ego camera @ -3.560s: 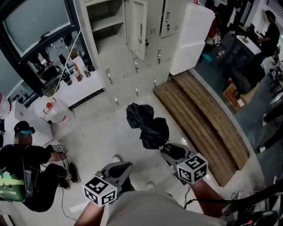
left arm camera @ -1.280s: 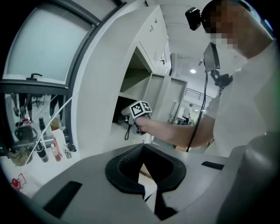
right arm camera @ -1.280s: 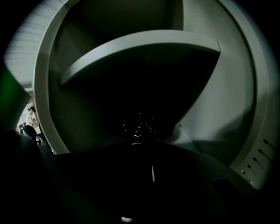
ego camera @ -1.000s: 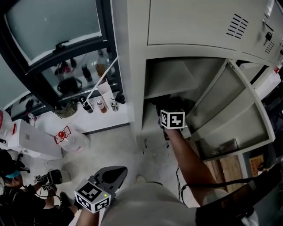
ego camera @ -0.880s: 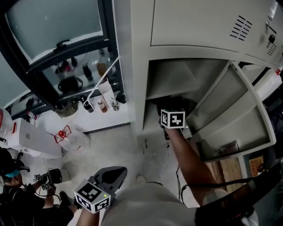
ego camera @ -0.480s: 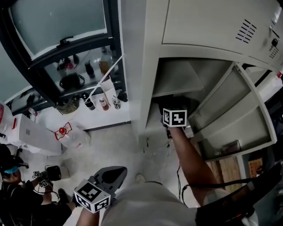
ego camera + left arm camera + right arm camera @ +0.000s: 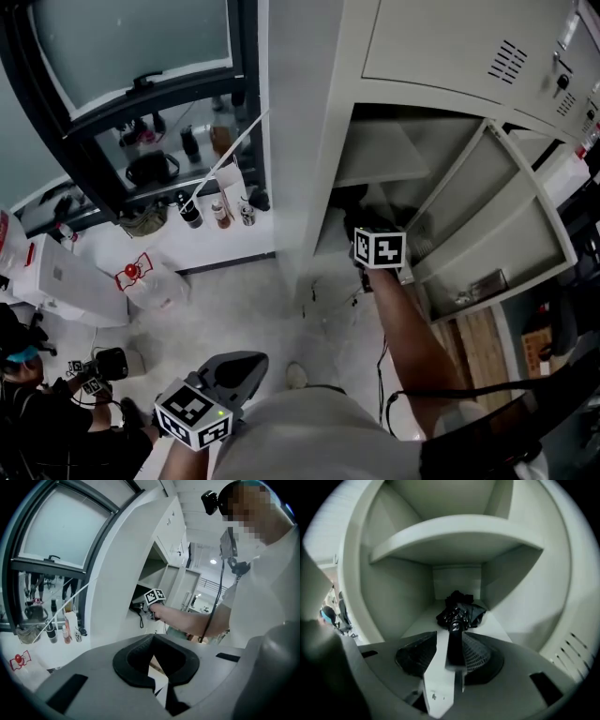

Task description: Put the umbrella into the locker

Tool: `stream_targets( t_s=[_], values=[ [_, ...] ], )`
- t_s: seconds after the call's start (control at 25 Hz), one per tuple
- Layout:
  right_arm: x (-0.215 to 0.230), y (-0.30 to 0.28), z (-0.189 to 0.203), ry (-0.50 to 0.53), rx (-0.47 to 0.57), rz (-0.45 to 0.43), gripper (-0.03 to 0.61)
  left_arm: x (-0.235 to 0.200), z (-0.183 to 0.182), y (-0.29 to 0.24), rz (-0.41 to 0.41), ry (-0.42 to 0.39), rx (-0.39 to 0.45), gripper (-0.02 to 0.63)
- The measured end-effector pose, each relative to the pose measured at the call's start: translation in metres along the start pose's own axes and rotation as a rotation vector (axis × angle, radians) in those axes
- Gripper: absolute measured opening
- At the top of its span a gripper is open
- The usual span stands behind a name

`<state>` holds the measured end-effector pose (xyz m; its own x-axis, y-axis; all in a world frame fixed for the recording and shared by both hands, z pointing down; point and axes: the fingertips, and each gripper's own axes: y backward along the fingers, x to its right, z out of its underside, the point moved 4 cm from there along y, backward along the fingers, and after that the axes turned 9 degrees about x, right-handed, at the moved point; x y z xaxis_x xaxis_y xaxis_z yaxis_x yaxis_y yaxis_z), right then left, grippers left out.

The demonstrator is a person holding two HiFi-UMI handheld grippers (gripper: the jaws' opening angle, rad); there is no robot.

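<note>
The left gripper (image 7: 239, 366) hangs low by the person's body, well away from the locker (image 7: 309, 141). Its fingers (image 7: 131, 660) meet at the tips with nothing between them, so it has no part in the work.

The folded black umbrella (image 7: 461, 611) is already inside the locker, in the compartment under the shelf (image 7: 454, 534). Its bunched cloth rests on the compartment floor (image 7: 424, 620), close to the back wall. The handle (image 7: 454, 646) points out toward the opening.

The right gripper (image 7: 451, 637) reaches into that compartment. Its fingers (image 7: 480, 656) are drawn in around the handle, which lies against the right one; a pale sliver shows on the left side. I judge it to be holding the handle.

The umbrella looks light. The cloth end is soft and loose, likely to slump or snag, and gives nothing firm to grip. The handle is stiff and slim, and it looks smooth, so it may slip in a loose grip. It is the right place to hold, and the only sensible one.

Room inside is modest: the shelf edge sits just above the gripper and the side walls close in on both sides. The way straight back out is free. The open door (image 7: 487, 225) stands to the right, clear of the arm.
</note>
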<state>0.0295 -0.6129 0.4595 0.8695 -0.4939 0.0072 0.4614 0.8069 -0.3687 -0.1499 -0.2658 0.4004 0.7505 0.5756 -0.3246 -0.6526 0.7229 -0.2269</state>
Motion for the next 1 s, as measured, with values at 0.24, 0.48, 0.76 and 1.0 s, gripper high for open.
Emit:
stream_targets(
  t_s=[0.24,0.48,0.76,1.0],
  values=[
    [-0.021,0.054,0.006,0.02,0.005,0.024,0.155,0.017,0.014,0.032,0.042,-0.001,0.004,0.011],
    [-0.049,0.114,0.025,0.018,0.024,0.028,0.155,0.036,0.032,0.069,0.083,-0.008,0.014,0.009],
    [-0.103,0.196,0.059,0.015,0.016,0.022,0.072,0.06,0.057,0.119,0.132,-0.006,0.017,0.009],
    [-0.156,0.258,0.1,0.005,-0.007,-0.005,0.049,0.075,0.081,0.151,0.17,-0.008,0.005,0.009]
  ],
)
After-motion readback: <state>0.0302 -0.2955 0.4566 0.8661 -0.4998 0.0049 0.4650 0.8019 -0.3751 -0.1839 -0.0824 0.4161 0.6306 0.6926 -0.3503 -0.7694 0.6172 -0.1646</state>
